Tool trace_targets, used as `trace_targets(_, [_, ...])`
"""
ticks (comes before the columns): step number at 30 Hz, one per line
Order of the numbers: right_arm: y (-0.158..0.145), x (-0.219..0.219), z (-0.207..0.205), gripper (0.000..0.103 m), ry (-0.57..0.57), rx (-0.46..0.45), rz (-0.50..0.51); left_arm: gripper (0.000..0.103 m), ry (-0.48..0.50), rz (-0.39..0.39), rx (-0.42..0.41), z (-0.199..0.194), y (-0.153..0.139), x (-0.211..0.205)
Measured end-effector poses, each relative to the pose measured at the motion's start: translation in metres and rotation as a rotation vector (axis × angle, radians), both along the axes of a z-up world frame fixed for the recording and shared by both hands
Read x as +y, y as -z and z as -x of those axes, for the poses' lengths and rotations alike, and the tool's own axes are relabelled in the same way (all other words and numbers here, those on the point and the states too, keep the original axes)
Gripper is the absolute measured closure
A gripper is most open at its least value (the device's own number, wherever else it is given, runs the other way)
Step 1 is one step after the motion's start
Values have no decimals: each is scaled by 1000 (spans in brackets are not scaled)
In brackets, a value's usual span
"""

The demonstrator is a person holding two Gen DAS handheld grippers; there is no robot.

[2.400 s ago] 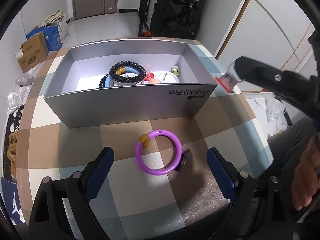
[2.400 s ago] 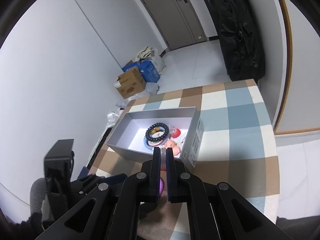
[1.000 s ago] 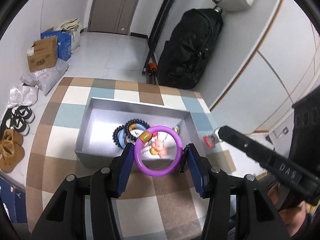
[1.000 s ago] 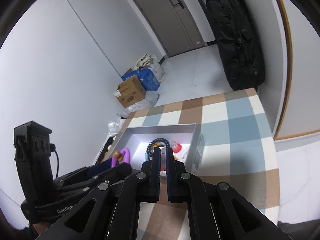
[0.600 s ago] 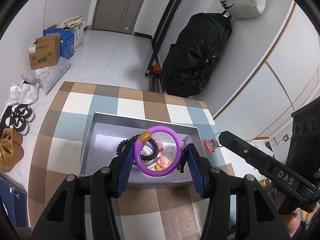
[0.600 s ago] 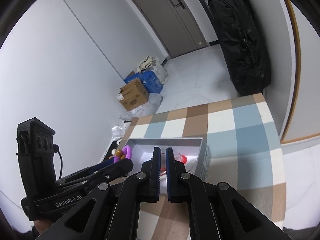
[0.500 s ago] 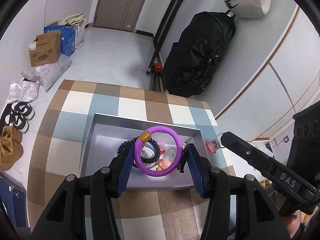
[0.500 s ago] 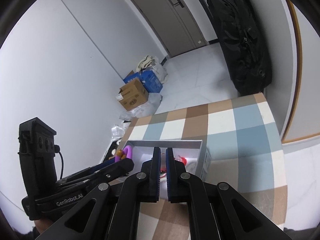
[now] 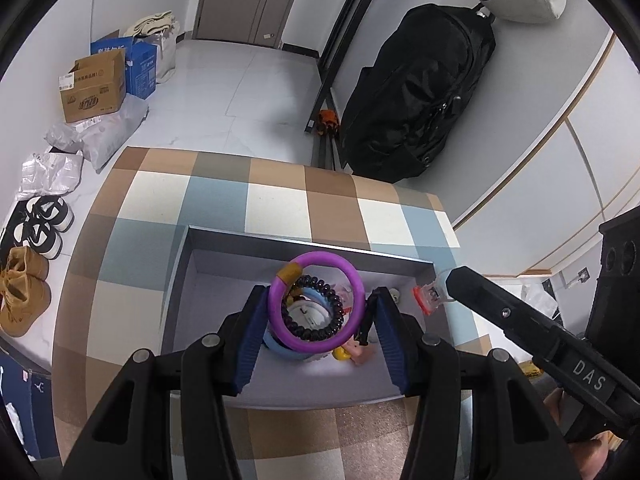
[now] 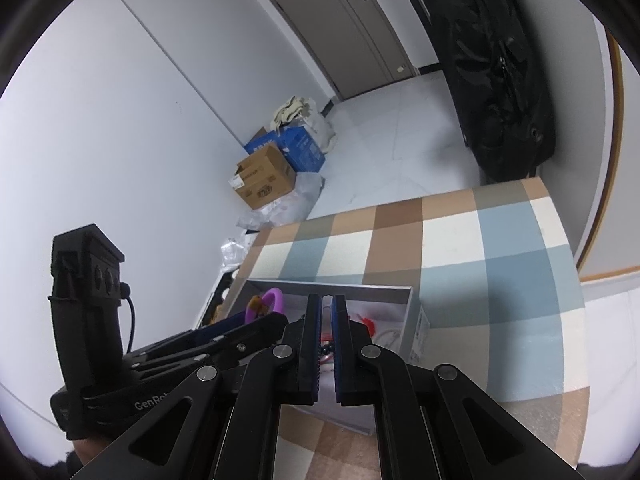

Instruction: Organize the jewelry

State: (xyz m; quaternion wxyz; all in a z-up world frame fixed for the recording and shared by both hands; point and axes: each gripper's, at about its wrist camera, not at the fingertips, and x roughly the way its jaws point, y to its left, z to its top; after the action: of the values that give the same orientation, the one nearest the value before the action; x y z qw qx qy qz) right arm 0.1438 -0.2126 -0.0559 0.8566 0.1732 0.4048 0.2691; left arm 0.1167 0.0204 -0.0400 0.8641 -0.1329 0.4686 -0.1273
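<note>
My left gripper (image 9: 320,296) is shut on a purple bangle (image 9: 320,258) with an amber bead and holds it level above the open grey box (image 9: 304,242). Inside the box lie a black bead bracelet (image 9: 332,322), a blue bangle (image 9: 280,350) and a small pink figure (image 9: 360,354). The right wrist view shows the purple bangle (image 10: 276,294) over the box's left end. My right gripper (image 10: 326,300) is shut and hovers over the box's near right part. A small red and clear piece (image 9: 426,298) shows at its tip; whether it is gripped I cannot tell.
The box stands on a table with a checked cloth (image 9: 276,200); its far edge lies just beyond. On the floor are a black bag (image 9: 416,96), cardboard boxes (image 9: 92,88) and shoes (image 9: 40,228). A hand (image 9: 560,412) holds the right gripper.
The purple bangle lay on the cloth between open left jaws; now they grip it and have carried it forward over the box. The right gripper has drifted closer to the box.
</note>
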Motion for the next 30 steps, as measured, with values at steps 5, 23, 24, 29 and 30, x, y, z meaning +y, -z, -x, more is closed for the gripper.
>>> trace_targets(5, [5, -3, -3, 96, 11, 18, 5, 55, 18, 26, 23, -1, 1, -3])
trace_targets(23, [-14, -20, 8, 31, 65, -88, -7, 32, -55, -49, -113, 11, -26, 1])
trace_targets(24, [-15, -20, 10, 27, 68, -101, -1, 31, -64, -64, -119, 13, -26, 1])
trace_targets(29, [-21, -22, 20, 17, 64, -156, 0, 31, -86, -122, -173, 20, -29, 0])
trace_targets(30, [-22, -22, 22, 14, 62, -165, 3, 31, -89, -136, -185, 22, -30, 0])
